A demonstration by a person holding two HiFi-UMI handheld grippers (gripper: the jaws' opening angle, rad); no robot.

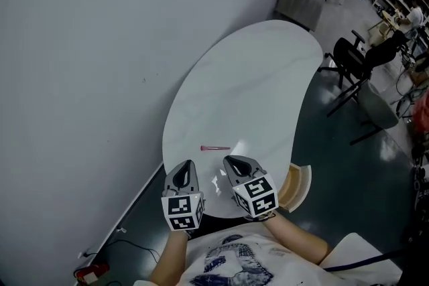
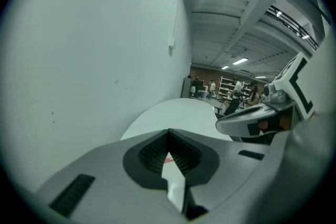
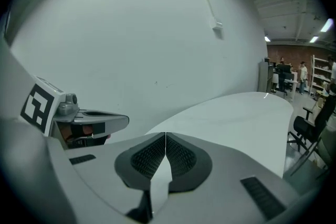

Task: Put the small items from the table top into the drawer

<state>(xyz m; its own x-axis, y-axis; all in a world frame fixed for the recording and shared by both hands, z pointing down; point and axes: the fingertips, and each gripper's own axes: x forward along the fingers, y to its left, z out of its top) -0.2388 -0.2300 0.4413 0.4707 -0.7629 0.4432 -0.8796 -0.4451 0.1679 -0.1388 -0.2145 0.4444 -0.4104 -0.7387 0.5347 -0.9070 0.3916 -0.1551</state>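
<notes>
A thin red pen-like item (image 1: 215, 148) lies on the white kidney-shaped table (image 1: 248, 90), near its front end. Both grippers hover side by side over the table's near edge, just short of the item. My left gripper (image 1: 188, 164) has its jaws together with nothing between them. In the left gripper view a sliver of the red item (image 2: 168, 159) shows below the joined tips (image 2: 168, 131). My right gripper (image 1: 232, 159) is shut and empty too, its tips meeting (image 3: 166, 134). A tan curved drawer (image 1: 299, 185) juts out from under the table's near right edge.
A grey wall runs along the table's left side. Black office chairs (image 1: 355, 58) stand on the dark floor to the right. Cables and a red object (image 1: 91, 271) lie on the floor at bottom left. People and shelves are far back.
</notes>
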